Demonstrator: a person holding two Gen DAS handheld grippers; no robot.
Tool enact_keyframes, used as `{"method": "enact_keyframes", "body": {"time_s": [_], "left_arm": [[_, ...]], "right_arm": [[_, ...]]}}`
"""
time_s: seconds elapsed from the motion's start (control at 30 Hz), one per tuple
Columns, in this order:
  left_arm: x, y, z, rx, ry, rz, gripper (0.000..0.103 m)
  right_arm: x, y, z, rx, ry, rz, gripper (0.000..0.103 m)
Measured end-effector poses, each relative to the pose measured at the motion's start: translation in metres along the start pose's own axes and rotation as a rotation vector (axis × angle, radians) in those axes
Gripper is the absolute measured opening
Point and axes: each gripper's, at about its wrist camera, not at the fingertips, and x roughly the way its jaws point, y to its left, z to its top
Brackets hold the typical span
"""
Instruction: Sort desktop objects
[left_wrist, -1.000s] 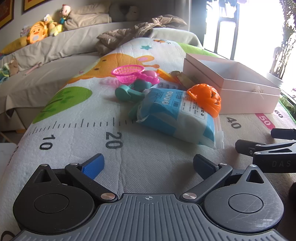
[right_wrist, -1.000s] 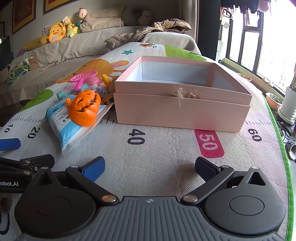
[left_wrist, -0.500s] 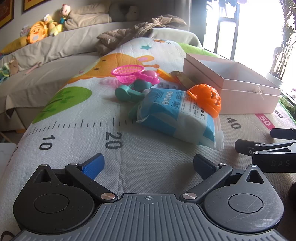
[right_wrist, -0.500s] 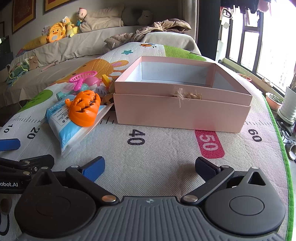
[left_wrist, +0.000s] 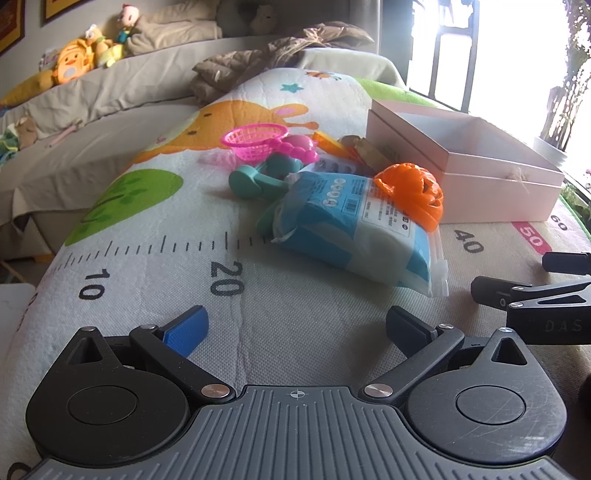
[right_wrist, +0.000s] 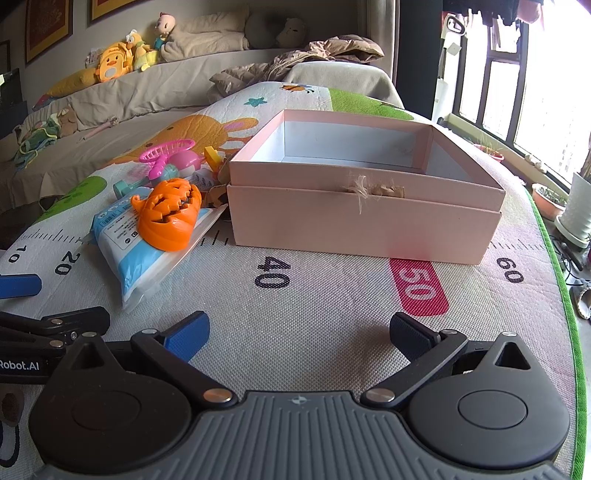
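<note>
An open pink box (right_wrist: 364, 206) stands on the play mat; it also shows in the left wrist view (left_wrist: 480, 162). To its left an orange pumpkin toy (right_wrist: 168, 214) (left_wrist: 412, 190) lies on a blue-and-white tissue pack (right_wrist: 129, 254) (left_wrist: 351, 229). Behind them are a pink basket (left_wrist: 255, 138), a teal toy (left_wrist: 255, 179) and small yellow and brown pieces. My left gripper (left_wrist: 295, 328) is open and empty, low over the mat before the pack. My right gripper (right_wrist: 299, 334) is open and empty before the box.
The mat (right_wrist: 295, 295) carries a printed ruler with numbers. A sofa with plush toys (right_wrist: 110, 66) runs behind. A window and plant pots (right_wrist: 576, 210) are at the right, past the mat's green edge. Each gripper shows at the edge of the other's view.
</note>
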Motion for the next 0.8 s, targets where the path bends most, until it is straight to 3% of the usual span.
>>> {"method": "enact_keyframes", "body": {"time_s": [0.17,0.27,0.37,0.47,0.53,0.63,0.8], "left_arm": [[0.003,0.003,0.011,0.020,0.093,-0.025,0.103],[-0.001,0.005,0.015,0.024,0.127,-0.085,0.103],[-0.007,-0.001,0.026,0.005,0.089,-0.183,0.103],[-0.003,-0.018,0.042,0.026,0.035,-0.190,0.103],[0.006,-0.031,0.052,0.061,0.017,-0.160,0.103],[0.020,-0.038,0.058,0.124,0.024,-0.057,0.103],[0.022,-0.005,0.057,0.142,0.029,0.052,0.103]], "right_arm": [[-0.004,0.000,0.004,0.007,0.074,-0.013,0.103],[-0.013,0.000,-0.002,0.009,0.103,-0.015,0.103],[-0.019,-0.001,-0.008,-0.006,0.098,0.004,0.103],[-0.021,-0.002,-0.010,-0.016,0.097,0.017,0.103],[-0.022,-0.002,-0.010,-0.025,0.098,0.023,0.103],[-0.026,-0.002,-0.008,-0.057,0.126,0.058,0.103],[-0.031,0.000,-0.001,-0.059,0.080,0.070,0.103]]}}
